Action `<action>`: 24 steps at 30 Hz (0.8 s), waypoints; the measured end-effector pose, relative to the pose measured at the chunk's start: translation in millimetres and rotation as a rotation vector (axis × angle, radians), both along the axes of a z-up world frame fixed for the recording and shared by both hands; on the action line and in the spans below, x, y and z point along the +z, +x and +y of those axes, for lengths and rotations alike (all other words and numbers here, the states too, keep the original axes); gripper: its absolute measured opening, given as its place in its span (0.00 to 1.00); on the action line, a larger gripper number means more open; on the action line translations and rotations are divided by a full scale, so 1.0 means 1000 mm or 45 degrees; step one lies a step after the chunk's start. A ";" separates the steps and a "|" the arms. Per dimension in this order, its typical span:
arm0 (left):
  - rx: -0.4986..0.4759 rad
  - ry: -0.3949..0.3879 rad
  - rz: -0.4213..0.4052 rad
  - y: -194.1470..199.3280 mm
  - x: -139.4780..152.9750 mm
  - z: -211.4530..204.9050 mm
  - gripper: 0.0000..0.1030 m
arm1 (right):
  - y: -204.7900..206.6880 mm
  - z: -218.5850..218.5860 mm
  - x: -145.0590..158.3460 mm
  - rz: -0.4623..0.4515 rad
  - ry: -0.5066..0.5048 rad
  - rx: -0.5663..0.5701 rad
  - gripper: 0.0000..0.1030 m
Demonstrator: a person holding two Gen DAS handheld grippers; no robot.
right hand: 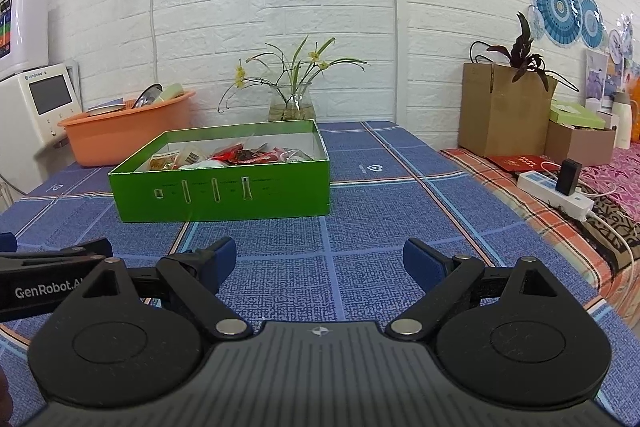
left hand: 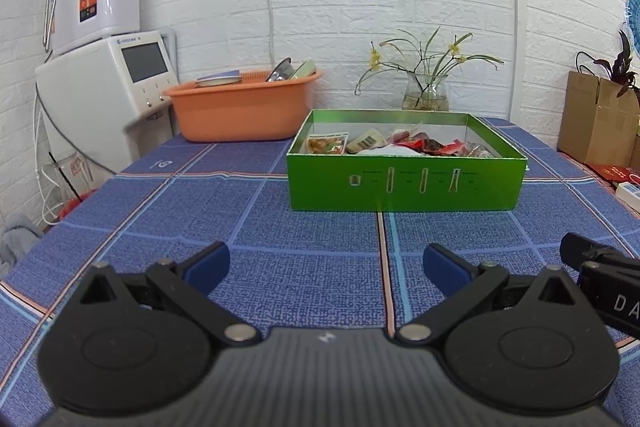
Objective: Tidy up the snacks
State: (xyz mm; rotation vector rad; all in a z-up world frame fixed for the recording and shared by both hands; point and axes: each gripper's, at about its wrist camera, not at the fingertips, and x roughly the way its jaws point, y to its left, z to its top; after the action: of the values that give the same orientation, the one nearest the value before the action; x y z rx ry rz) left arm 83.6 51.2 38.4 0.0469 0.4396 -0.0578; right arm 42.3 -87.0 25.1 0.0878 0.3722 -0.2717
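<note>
A green open box (left hand: 406, 183) sits on the blue checked tablecloth (left hand: 280, 227), holding several snack packets (left hand: 400, 143). It also shows in the right wrist view (right hand: 224, 195), left of centre, with the snack packets (right hand: 240, 157) inside. My left gripper (left hand: 326, 263) is open and empty, low over the cloth in front of the box. My right gripper (right hand: 320, 259) is open and empty, in front and to the right of the box. Part of the right gripper (left hand: 600, 267) shows at the right edge of the left wrist view.
An orange basin (left hand: 244, 107) with dishes stands behind the box at the left, next to white appliances (left hand: 108, 87). A glass vase with a plant (left hand: 426, 93) stands behind the box. Cardboard boxes (right hand: 504, 115) and a power strip (right hand: 556, 197) lie right of the table.
</note>
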 end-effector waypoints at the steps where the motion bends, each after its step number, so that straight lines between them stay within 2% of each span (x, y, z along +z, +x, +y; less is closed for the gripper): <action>1: -0.001 0.001 -0.001 0.000 0.000 0.000 1.00 | 0.000 0.000 0.000 -0.002 0.000 0.000 1.00; 24: -0.033 -0.002 0.027 0.000 -0.003 -0.002 1.00 | -0.003 0.000 0.000 -0.018 0.002 0.024 1.00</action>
State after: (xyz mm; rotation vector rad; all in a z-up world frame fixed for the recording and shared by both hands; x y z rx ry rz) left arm 83.5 48.9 35.2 0.0507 0.4605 -0.0839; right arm 38.8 -86.7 24.9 0.0880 0.3587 -0.2517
